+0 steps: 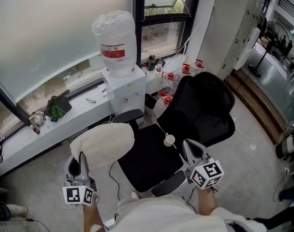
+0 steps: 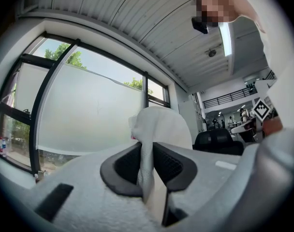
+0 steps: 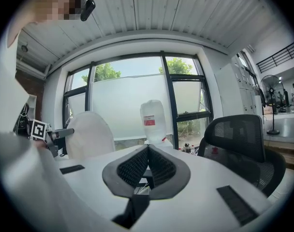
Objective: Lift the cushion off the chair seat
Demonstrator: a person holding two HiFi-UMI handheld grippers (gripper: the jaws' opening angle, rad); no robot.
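A cream cushion (image 1: 102, 141) hangs to the left of the black office chair, over the left edge of the chair seat (image 1: 147, 161). My left gripper (image 1: 81, 167) is shut on the cushion's near edge. In the left gripper view the cushion (image 2: 161, 124) rises out of the left gripper (image 2: 148, 161), whose jaws pinch its fabric. My right gripper (image 1: 189, 149) hovers over the seat's right side near the backrest (image 1: 205, 108), shut with nothing in it. In the right gripper view the pads of the right gripper (image 3: 147, 154) meet, and the cushion (image 3: 89, 134) shows at the left.
A water dispenser (image 1: 122, 88) with a large bottle (image 1: 115, 40) stands behind the chair by the window. Several small items lie on the window ledge (image 1: 65, 115). A small white round object (image 1: 169, 139) on a cable rests on the seat. A chair armrest (image 1: 169, 182) is close to me.
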